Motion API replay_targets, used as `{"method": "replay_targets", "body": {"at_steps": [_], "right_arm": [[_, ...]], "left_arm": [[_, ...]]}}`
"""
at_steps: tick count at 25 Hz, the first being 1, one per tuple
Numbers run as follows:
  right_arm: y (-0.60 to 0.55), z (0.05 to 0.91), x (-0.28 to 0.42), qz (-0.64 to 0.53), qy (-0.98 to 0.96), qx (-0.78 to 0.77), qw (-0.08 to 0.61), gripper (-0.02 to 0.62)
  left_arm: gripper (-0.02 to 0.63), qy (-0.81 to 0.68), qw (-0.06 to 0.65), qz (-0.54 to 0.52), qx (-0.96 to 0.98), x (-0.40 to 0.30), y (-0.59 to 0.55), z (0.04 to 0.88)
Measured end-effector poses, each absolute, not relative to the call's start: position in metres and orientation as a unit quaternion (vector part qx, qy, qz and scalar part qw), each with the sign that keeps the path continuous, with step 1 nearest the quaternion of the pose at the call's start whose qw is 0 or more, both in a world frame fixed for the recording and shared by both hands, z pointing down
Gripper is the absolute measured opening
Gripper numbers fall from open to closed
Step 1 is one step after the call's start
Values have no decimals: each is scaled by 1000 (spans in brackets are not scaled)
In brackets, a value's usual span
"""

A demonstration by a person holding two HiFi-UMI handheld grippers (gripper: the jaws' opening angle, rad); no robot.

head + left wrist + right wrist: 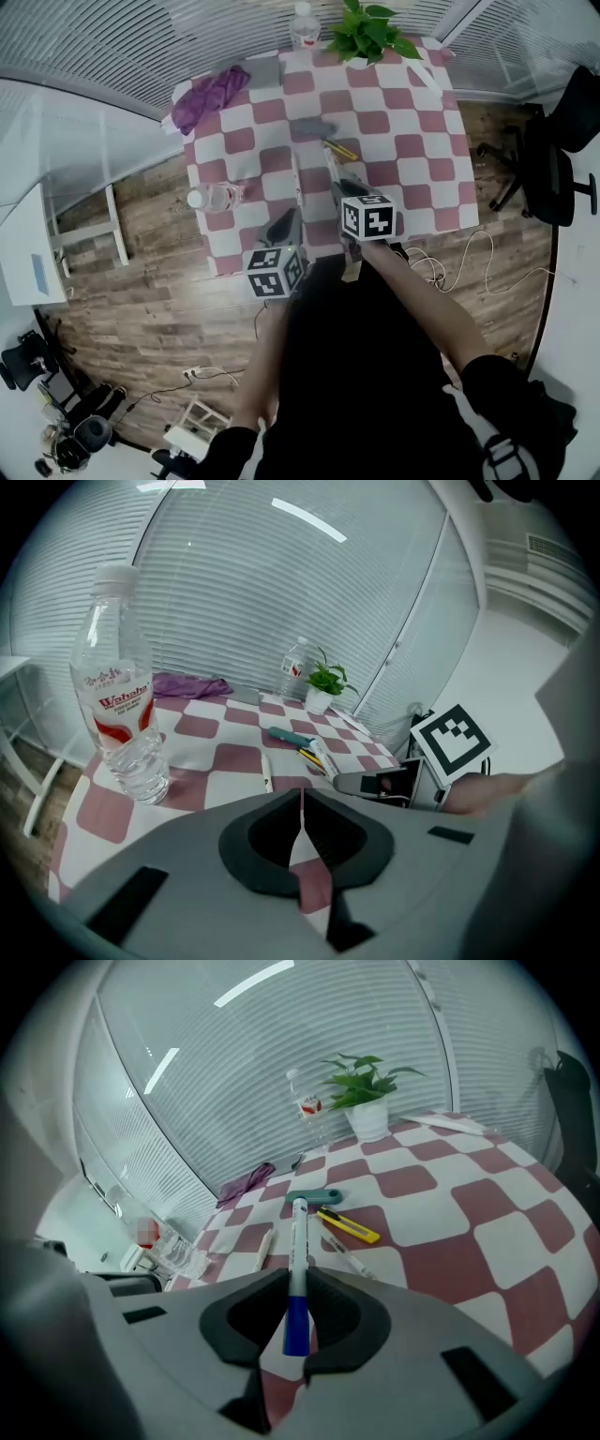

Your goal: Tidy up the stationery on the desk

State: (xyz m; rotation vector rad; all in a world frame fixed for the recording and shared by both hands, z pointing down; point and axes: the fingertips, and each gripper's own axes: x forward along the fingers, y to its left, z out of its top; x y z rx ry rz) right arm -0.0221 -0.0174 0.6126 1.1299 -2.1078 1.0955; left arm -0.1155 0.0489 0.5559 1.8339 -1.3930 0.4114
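right gripper [298, 1286]: jaws clamped on a marker [298, 1241], blue end back in the jaws, white barrel pointing forward over the checked table [525, 1213]. left gripper [302, 810]: jaws together, nothing between them, near the table's front edge, bottle [122, 714] to its left. lying mid-table: yellow cutter [349, 1226], teal tool [315, 1197] just behind it, white pen [262, 1247] further left. plant [367, 1101] at far edge.

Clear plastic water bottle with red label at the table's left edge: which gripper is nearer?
Left. In the head view the left gripper sits right of the bottle; the right gripper, gripping a blue-capped white marker, is farther right.
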Motion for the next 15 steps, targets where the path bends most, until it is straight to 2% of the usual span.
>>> {"method": "replay_targets", "body": {"at_steps": [15], "right_arm": [[-17,637,-70,445,-746,422,258,67]], "left_arm": [[40,-572,407,151,696,-141,72,562]]}}
